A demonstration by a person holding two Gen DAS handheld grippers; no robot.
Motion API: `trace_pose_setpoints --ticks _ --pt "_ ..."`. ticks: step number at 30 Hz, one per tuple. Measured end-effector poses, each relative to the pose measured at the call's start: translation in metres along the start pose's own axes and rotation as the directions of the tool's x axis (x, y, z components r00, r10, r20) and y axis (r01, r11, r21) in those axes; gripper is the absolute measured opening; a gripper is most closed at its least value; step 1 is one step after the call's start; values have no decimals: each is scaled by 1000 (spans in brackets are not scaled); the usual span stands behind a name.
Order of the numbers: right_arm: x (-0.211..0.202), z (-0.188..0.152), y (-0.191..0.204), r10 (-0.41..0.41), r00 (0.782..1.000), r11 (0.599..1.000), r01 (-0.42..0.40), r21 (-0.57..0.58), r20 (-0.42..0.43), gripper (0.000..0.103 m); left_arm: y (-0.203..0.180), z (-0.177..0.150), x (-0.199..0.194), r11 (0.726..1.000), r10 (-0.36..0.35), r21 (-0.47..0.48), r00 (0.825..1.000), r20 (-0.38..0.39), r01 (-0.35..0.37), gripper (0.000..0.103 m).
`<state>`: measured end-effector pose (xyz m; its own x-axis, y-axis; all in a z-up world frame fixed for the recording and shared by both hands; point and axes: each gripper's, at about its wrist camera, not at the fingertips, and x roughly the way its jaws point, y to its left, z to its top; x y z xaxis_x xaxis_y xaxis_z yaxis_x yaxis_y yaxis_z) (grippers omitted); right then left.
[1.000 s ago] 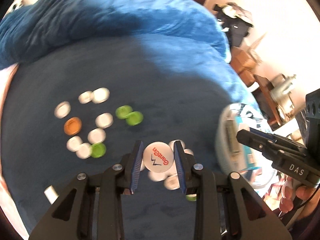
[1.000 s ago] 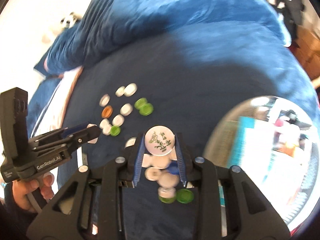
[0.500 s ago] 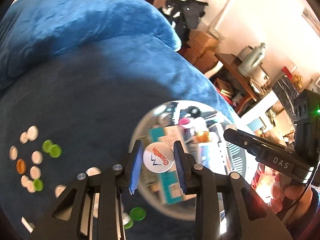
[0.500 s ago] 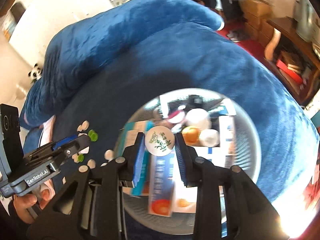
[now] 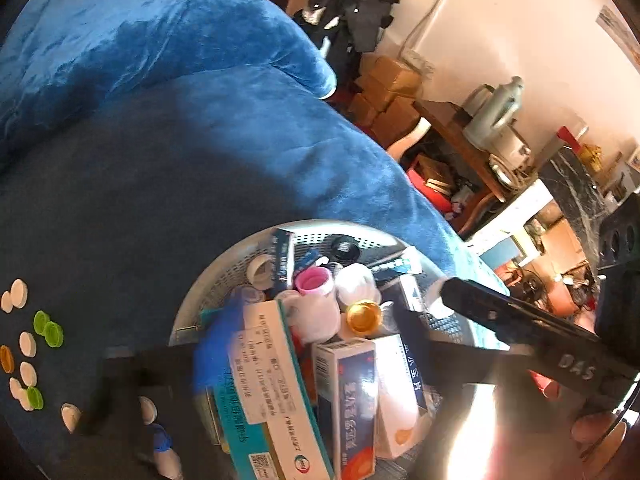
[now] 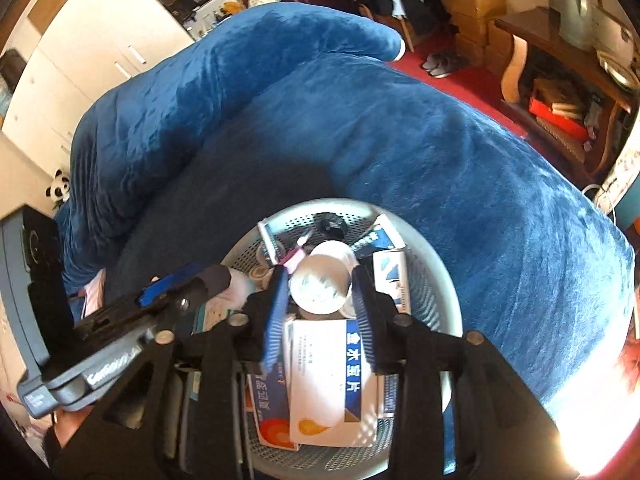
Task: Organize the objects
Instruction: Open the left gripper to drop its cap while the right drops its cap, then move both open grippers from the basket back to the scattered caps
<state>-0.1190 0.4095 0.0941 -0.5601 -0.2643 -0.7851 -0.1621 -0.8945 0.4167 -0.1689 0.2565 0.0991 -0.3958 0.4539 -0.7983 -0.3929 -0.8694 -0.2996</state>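
Observation:
A round pale basket point(image 5: 224, 268) point(image 6: 436, 252) full of medicine boxes, bottles and caps sits on the blue blanket. My right gripper point(image 6: 320, 292) hangs over it, its blue-padded fingers standing apart around a white cap point(image 6: 322, 286) that is blurred between them. My left gripper point(image 5: 304, 364) is a motion-blurred dark shape over the basket; its fingers look spread wide and no cap shows between them. Several loose white, green and orange caps point(image 5: 28, 344) lie on the blanket at the left.
The other hand-held gripper shows in each view: the right one point(image 5: 520, 336) and the left one point(image 6: 120, 320). The blanket-covered bed point(image 6: 400, 128) fills the middle. Beyond its right edge stand cardboard boxes point(image 5: 384, 96), a wooden shelf point(image 6: 560, 92) and a kettle point(image 5: 496, 116).
Both grippers moved from the loose caps to above the basket. Both jaws have widened; the left gripper's Ganten cap is no longer between its fingers, and the right's cap looks loose.

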Motion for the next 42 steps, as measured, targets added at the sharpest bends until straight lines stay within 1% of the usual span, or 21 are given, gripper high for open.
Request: trace_pose_setpoints --ticks 1,2,3,5,9,11,18,26,35,42 --pt "-1 0 -3 -14 1000 1000 14 8 4 67 1 -1 -2 1000 3 -1 1000 9 -3 93" --pt "-2 1 -6 -25 1000 1000 24 15 9 82 2 -1 -5 1000 9 -2 1000 14 -9 94" --pt "-3 1 -9 -31 999 999 30 23 11 93 4 -1 -8 1000 21 1 1000 20 -21 95" --pt "-3 1 -12 -44 999 998 43 36 9 99 7 -3 -14 999 52 8 998 32 -52 98" --pt "-1 0 -5 -65 998 998 65 10 -8 100 19 -9 -25 995 95 -3 995 39 -95 100" --pt "-1 -2 3 -73 997 997 72 -16 -6 103 24 -12 -30 995 102 -14 994 37 -102 100" --pt "1 -7 21 -100 995 992 100 -71 -2 103 42 -20 -46 992 123 -31 991 44 -121 101" --pt "8 -15 43 -105 994 988 103 -114 -12 103 68 -34 -63 986 156 -61 987 38 -153 101" --pt "22 -25 79 -84 996 983 78 -165 -30 103 107 -50 -85 974 200 -117 979 43 -194 101" --pt "35 -35 113 -49 998 976 38 -215 -49 103 136 -63 -101 960 237 -163 970 45 -227 101"
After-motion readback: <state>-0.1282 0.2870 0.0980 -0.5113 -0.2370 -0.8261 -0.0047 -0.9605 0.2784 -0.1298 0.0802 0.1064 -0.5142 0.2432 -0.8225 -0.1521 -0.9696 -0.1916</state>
